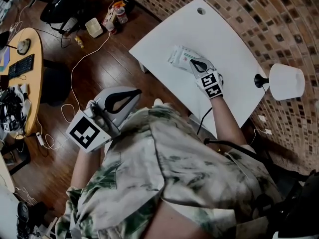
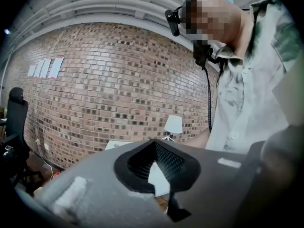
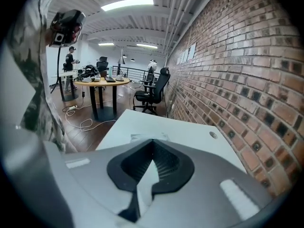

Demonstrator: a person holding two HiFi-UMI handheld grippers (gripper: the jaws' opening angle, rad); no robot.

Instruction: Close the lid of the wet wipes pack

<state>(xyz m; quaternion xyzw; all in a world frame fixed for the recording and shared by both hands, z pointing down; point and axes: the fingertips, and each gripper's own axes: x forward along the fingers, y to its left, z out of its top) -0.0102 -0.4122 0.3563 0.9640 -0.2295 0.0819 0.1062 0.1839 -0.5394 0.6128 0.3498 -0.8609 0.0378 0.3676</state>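
The wet wipes pack [image 1: 180,57] lies flat on the white table [image 1: 224,39], a pale soft packet; whether its lid is up or down cannot be told. My right gripper [image 1: 193,62] is over the pack's near end, jaws shut with nothing between them. Whether it touches the pack is unclear. In the right gripper view the pack [image 3: 148,137] shows just past the shut tips of the right gripper [image 3: 152,140]. My left gripper [image 1: 135,92] is held off the table, close to the person's body over the floor. It is shut and empty, and the left gripper [image 2: 154,141] points toward the brick wall.
A white table lamp [image 1: 286,81] stands at the table's right end, by the brick wall [image 1: 259,9]. A cable hole [image 1: 201,10] sits at the table's far end. A round wooden desk [image 1: 25,73] and loose cables [image 1: 75,68] occupy the floor on the left.
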